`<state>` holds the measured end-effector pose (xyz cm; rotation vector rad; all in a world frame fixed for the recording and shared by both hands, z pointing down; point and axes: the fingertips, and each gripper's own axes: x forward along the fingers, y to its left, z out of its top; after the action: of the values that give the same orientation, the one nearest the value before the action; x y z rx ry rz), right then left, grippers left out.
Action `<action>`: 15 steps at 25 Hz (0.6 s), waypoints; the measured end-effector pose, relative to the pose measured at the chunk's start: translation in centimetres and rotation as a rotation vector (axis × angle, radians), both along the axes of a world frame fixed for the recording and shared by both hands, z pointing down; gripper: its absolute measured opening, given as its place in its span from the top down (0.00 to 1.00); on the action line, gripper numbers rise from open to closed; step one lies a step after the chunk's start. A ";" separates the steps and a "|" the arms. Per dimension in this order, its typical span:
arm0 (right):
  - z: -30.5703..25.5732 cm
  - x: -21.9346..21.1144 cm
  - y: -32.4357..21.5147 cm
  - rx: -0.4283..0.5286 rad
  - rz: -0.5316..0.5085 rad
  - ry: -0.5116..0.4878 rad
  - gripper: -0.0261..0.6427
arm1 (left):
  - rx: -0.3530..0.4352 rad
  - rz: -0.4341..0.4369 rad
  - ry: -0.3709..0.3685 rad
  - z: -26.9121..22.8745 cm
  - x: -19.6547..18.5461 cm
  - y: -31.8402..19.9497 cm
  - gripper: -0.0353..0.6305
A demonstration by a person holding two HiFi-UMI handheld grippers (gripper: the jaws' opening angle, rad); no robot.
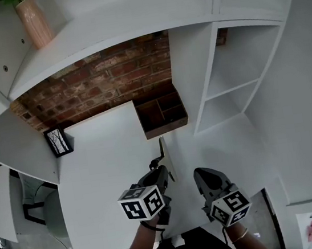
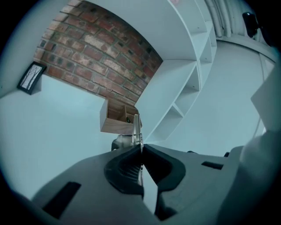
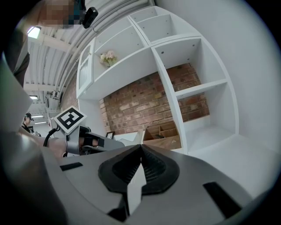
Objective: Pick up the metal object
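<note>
Jaws of left gripper [image 2: 140, 151] clamp thin metal object [image 2: 137, 127].

The organizer box [image 1: 161, 114] sits on the desk [image 1: 105, 174] behind the metal object [image 1: 164, 157].

Head cam is up high, looking almost straight down on the white desk [image 1: 102, 174], with the left gripper [image 1: 162, 169] and right gripper [image 1: 202, 173] at the bottom middle. Each gripper cam sits right behind its own jaws, low over the desk, facing the brick wall [image 1: 103, 76]. All three catch the wooden box [image 1: 161, 114]. The right gripper view also has the left gripper at its left edge.
</note>
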<state>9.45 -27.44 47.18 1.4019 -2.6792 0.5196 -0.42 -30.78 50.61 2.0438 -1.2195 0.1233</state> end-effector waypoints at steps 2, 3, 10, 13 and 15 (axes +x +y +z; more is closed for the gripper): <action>-0.3 -0.4 0.5 0.007 -0.005 0.003 0.95 | 0.018 0.006 -0.019 -0.5 -0.4 0.6 0.93; -0.4 -0.5 0.8 0.012 -0.009 0.005 0.95 | 0.026 0.007 -0.029 -0.7 -0.6 1.0 0.93; -1.3 -1.3 2.2 0.038 -0.025 0.022 0.95 | 0.112 0.012 -0.131 -2.3 -1.9 2.8 0.93; -1.7 -1.8 2.5 0.053 -0.033 0.026 0.95 | 0.149 0.015 -0.187 -2.8 -2.5 3.5 0.93; -1.8 -2.2 2.8 0.060 -0.037 0.028 0.95 | 0.173 0.018 -0.221 -3.1 -2.8 4.0 0.93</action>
<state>7.23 -24.60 45.35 1.3607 -2.7150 0.4164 -3.26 -26.81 47.50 2.2371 -1.3878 0.2666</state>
